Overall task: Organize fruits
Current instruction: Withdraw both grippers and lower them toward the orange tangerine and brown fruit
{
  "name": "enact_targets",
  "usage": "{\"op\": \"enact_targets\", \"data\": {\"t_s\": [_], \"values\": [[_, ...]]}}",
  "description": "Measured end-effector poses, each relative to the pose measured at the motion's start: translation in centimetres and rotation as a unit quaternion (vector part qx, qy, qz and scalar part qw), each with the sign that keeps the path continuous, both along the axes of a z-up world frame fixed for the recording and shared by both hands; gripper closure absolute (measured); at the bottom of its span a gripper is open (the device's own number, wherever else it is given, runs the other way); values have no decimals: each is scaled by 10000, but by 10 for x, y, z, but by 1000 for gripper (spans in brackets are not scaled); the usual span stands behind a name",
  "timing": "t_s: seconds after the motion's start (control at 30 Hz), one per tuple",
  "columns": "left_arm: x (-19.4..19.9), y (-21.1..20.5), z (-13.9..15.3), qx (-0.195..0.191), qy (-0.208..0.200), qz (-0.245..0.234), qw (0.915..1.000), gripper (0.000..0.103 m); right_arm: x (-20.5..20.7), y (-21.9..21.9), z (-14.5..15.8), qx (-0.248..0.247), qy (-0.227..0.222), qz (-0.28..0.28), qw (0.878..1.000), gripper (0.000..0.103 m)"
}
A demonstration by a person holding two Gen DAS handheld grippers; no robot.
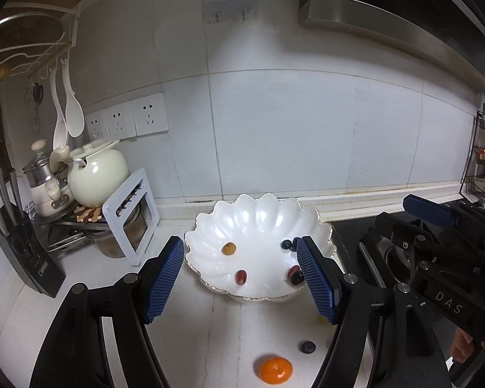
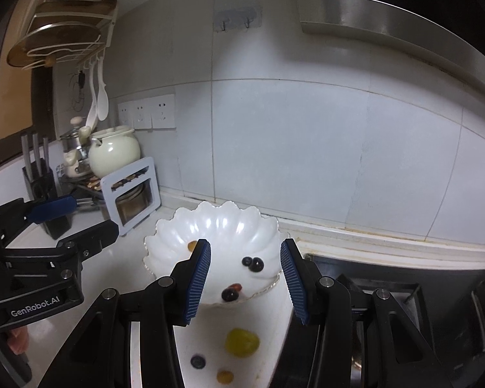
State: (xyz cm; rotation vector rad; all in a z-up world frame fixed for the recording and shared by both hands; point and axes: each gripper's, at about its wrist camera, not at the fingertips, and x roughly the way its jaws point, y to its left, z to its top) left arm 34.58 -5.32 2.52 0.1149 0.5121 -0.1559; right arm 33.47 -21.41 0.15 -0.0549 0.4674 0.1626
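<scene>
A white scalloped bowl [image 1: 258, 216] [image 2: 223, 223] stands on the counter by the wall. It holds a small orange fruit [image 1: 228, 248], a red grape [image 1: 241, 277], dark blueberries [image 2: 253, 263] and a dark grape [image 2: 230, 295]. On the counter before it lie a mandarin [image 1: 275, 370], a blueberry [image 1: 307, 347] [image 2: 198, 362], a green grape [image 2: 242, 342] and a small orange fruit [image 2: 224, 376]. My left gripper [image 1: 242, 278] is open and empty above the bowl's front rim. My right gripper [image 2: 244, 281] is open and empty, just right of it.
A cream pot [image 1: 97, 174], a white rack [image 1: 131, 216] and a knife block [image 1: 22, 242] stand at the left. A black stove [image 2: 388, 278] lies right of the bowl. A range hood [image 1: 388, 16] hangs above.
</scene>
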Motion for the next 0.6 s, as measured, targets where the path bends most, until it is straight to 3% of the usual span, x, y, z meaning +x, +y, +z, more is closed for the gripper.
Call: {"op": "enact_targets", "data": {"t_s": [0.3, 0.6], "values": [[-23, -3, -13, 198, 62, -156, 9997, 31, -17, -3, -14, -79, 144, 113, 9998, 56], [-30, -3, -45, 101, 581, -263, 9979, 31, -22, -2, -46, -71, 629, 205, 9978, 57]]}}
